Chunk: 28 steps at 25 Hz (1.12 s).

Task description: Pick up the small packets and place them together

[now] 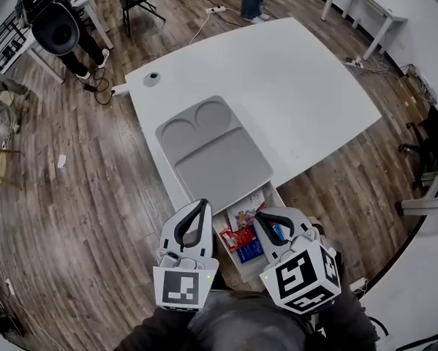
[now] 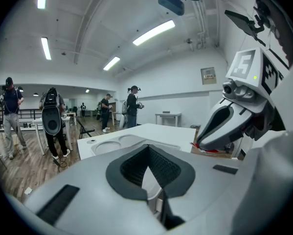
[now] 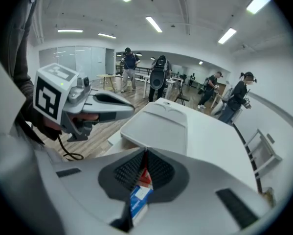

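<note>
The right gripper (image 3: 146,153) is clenched on 1 small packet (image 3: 140,196) — red and blue, pinched edge-on between the pads, blue end nearer the gripper's body. The left gripper (image 2: 147,148) is closed with nothing in it. Below and between the 2 pairs of jaws sits a cardboard box (image 1: 222,240) of more packets (image 1: 238,237) — ahead of the tips, a gray tray (image 1: 219,159) on the white table (image 1: 306,86).

Bright ceiling strips (image 2: 153,32) light sharp, fisheye-bent frames evenly.
</note>
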Available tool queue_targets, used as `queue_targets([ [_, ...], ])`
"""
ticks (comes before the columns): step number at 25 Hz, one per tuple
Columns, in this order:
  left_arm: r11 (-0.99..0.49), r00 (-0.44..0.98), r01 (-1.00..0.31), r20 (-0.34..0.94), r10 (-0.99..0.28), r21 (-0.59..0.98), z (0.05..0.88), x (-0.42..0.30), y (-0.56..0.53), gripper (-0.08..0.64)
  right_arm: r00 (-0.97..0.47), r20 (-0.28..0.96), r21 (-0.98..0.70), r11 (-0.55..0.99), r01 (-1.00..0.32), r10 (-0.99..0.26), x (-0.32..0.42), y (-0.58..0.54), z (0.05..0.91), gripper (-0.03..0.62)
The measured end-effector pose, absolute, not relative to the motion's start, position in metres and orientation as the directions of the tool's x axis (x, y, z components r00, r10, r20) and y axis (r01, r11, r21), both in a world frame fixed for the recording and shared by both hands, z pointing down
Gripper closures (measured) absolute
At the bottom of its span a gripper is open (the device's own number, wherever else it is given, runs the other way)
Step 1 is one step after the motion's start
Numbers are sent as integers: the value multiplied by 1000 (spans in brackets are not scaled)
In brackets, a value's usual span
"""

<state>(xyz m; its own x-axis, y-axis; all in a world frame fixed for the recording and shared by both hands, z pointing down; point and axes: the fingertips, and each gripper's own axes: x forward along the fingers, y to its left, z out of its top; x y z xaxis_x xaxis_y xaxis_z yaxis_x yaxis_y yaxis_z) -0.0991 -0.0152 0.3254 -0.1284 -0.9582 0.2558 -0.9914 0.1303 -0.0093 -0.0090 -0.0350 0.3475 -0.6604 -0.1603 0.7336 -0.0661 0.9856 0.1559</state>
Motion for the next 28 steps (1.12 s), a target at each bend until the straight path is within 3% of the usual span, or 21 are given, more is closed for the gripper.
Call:
queue_targets([
  [7,167,-166,-986,195,-967,-7,302,-109,-5,560,-693,703,225,974,-1,-163,-66,-57,329,577],
  [18,258,-249,-966,230,-941,10,322,-162,26,560,-664,745,148,987,68,-66,-138,-50,366,564],
  [19,263,-254,-965,234,-939,8,323,-163,28,560,-665,746,137,987,84,-47,-140,-47,369,537],
  [21,272,-263,-962,241,-934,4,324,-164,31,560,-665,746,119,986,119,-10,-142,-41,372,412],
  [22,276,-267,-961,243,-933,2,324,-163,33,560,-670,742,118,985,128,-2,-143,-40,372,391],
  [28,310,-299,-951,243,-923,7,314,-153,41,560,-755,654,147,987,67,-46,-134,-47,337,391],
])
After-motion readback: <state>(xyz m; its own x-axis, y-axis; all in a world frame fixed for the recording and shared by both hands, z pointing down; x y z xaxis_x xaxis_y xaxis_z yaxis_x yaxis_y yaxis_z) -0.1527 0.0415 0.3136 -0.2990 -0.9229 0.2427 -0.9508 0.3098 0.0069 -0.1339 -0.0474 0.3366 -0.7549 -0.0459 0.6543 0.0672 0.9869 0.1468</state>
